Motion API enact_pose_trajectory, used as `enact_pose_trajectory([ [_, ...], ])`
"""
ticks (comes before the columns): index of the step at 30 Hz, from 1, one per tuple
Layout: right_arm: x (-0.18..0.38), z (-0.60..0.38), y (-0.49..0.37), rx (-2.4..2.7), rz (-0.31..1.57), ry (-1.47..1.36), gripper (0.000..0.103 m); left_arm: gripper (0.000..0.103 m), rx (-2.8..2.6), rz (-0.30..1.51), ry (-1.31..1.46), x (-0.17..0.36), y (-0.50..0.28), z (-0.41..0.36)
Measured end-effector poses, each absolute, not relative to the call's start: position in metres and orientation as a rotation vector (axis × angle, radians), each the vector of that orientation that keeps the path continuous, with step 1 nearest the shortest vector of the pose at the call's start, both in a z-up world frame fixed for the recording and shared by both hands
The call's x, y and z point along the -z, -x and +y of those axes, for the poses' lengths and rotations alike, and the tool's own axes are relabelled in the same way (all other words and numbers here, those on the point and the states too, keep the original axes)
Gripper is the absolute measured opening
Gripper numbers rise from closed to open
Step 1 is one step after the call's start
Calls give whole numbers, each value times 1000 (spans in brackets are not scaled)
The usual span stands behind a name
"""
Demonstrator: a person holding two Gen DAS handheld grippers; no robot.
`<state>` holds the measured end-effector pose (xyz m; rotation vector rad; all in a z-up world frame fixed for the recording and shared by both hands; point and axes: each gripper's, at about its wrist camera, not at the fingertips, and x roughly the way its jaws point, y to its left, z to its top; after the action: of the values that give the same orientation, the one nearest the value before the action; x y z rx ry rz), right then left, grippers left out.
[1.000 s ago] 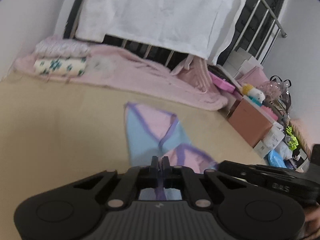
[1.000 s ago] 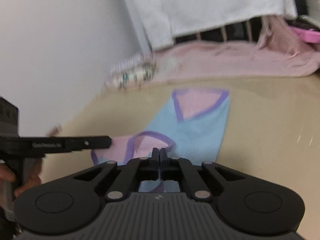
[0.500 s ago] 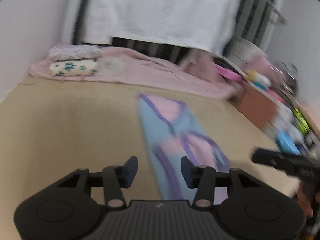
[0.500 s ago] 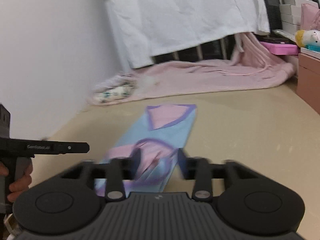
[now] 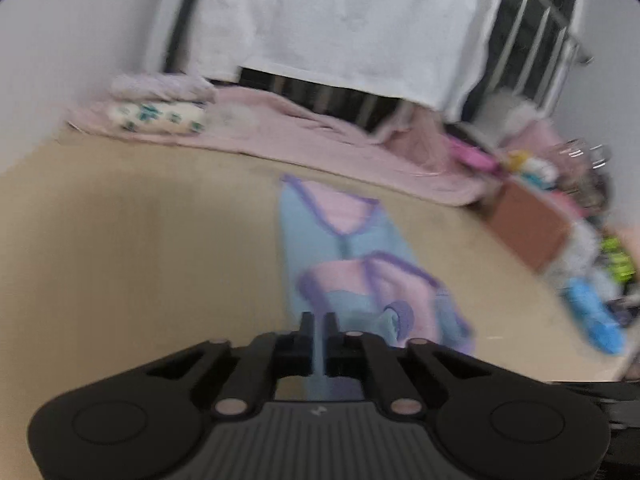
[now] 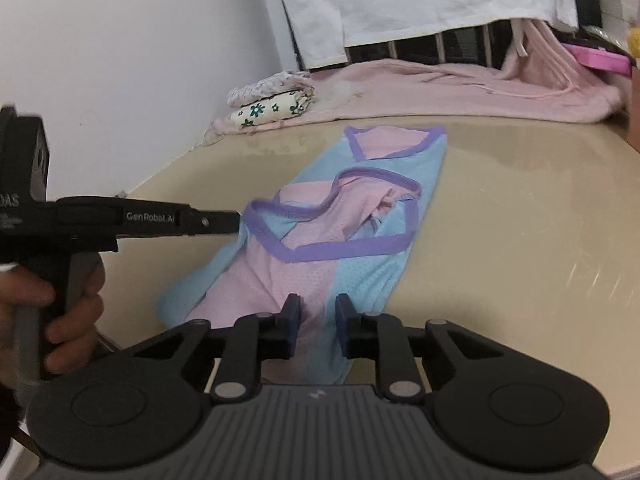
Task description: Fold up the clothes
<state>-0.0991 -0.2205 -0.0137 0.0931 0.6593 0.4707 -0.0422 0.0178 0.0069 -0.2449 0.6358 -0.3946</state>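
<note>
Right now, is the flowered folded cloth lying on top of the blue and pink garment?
No, the flowered folded cloth sits apart by the wall on the pink blanket, beyond the blue and pink garment.

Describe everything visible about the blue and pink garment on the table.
The garment is thin perforated mesh, light blue and pink panels with purple trim. It lies folded lengthwise into a strip on the tan table, near end rumpled. The left gripper touches its purple edge; the right gripper straddles its near end, open.

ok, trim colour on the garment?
Purple trim on the blue-and-pink garment; clearest in the right wrist view.
</note>
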Motion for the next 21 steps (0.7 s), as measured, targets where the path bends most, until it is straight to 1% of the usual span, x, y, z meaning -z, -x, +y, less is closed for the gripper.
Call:
enact_pose_trajectory([
  [1,13,-220,102,-467,654,-82,20,22,418,632,258,-8,44,20],
  [5,-1,-222,111,-480,594,-79,21,32,454,642,218,-18,63,29],
  [7,-5,-223,109,-497,579,-103,21,46,525,653,236,-23,71,30],
  [8,-5,-223,106,-501,580,-110,21,48,536,665,242,-22,74,26],
  [10,1,-217,97,-466,612,-95,21,46,503,706,199,-18,80,15],
  [12,9,-210,89,-429,637,-78,21,47,474,683,149,-17,91,9],
  [14,14,-209,89,-417,629,-85,21,54,510,622,146,-16,106,10],
  [15,14,-209,89,-415,626,-89,21,61,517,605,153,-14,112,9],
  [17,15,-210,90,-415,625,-90,21,61,503,596,147,-10,119,5],
  [18,15,-210,90,-416,624,-86,21,58,486,601,140,-7,121,2],
  [19,15,-210,90,-416,623,-84,21,48,466,615,140,-4,119,1],
  [20,15,-210,90,-416,624,-85,21,42,450,626,151,-2,119,3],
  [21,15,-210,90,-414,625,-89,21,31,434,638,162,0,118,4],
])
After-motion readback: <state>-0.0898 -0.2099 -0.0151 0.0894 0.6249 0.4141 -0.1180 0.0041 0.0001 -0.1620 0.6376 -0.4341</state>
